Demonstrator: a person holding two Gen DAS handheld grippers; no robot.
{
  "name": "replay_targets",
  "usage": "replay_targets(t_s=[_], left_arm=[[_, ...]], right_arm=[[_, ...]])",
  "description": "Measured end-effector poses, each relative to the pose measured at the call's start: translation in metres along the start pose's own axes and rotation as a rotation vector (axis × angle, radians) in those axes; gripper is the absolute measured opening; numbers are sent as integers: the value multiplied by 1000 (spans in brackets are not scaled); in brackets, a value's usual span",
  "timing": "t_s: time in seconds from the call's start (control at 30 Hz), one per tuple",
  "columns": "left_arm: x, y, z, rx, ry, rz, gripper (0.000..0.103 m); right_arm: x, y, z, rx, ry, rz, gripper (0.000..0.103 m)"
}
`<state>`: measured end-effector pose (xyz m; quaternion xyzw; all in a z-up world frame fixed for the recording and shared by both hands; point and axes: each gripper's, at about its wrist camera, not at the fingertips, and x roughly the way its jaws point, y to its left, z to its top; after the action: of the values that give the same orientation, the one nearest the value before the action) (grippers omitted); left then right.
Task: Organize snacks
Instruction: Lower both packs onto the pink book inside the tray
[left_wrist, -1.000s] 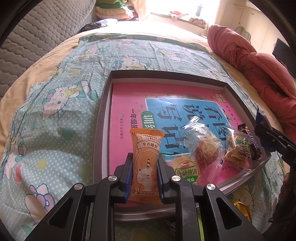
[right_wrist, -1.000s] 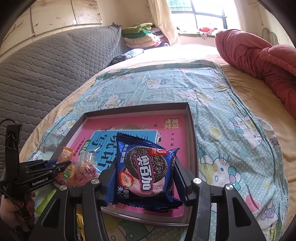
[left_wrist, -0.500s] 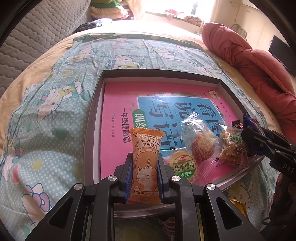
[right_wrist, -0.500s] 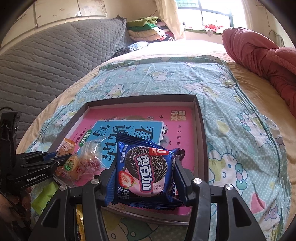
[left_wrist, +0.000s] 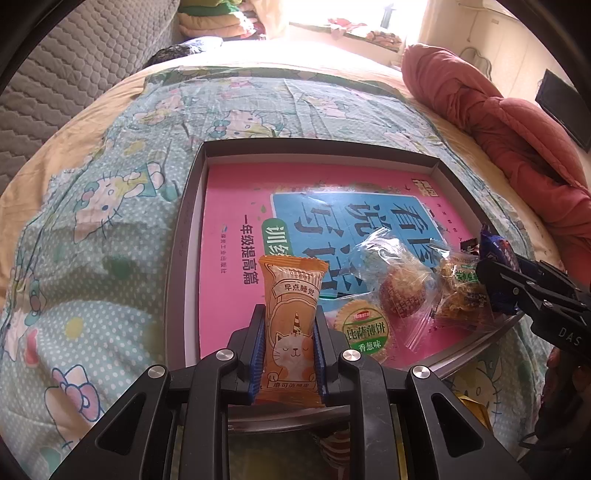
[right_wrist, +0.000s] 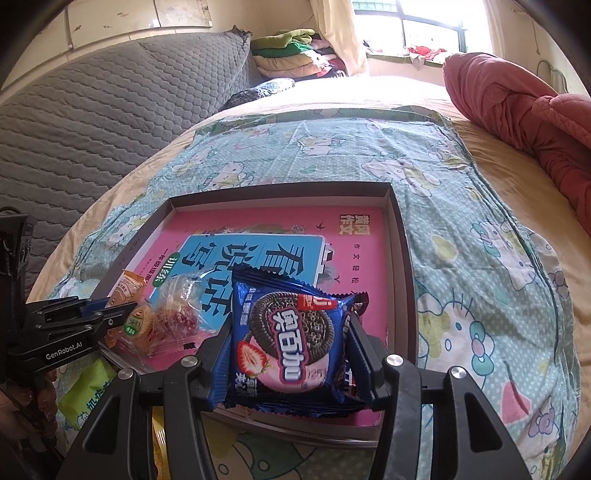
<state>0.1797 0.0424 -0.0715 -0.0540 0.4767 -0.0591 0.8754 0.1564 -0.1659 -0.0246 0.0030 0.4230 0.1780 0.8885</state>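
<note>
Here, in the left wrist view, the left tongs (left_wrist: 289, 347) are clamped narrowly on an orange cat-print snack packet (left_wrist: 291, 325), held upright over the near edge of a shallow grey tray (left_wrist: 184, 258) on the bed — the tray is lined with a pink book (left_wrist: 236, 199). A round cracker pack (left_wrist: 364, 328) and two clear-wrapped pastries (left_wrist: 399, 288) lie in the tray's near right corner. In the right wrist view, the right tongs (right_wrist: 290, 343) grip a blue Oreo packet (right_wrist: 291, 336) by its sides, about half spread, above the tray's near right part — the left tongs show at the left edge.
</note>
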Motion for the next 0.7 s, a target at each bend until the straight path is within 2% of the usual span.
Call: replay_targets(t_s=[0.7], left_arm=[[-9, 2, 4, -11, -8, -7, 24]], right_arm=[[-9, -7, 4, 35, -33, -8, 61]])
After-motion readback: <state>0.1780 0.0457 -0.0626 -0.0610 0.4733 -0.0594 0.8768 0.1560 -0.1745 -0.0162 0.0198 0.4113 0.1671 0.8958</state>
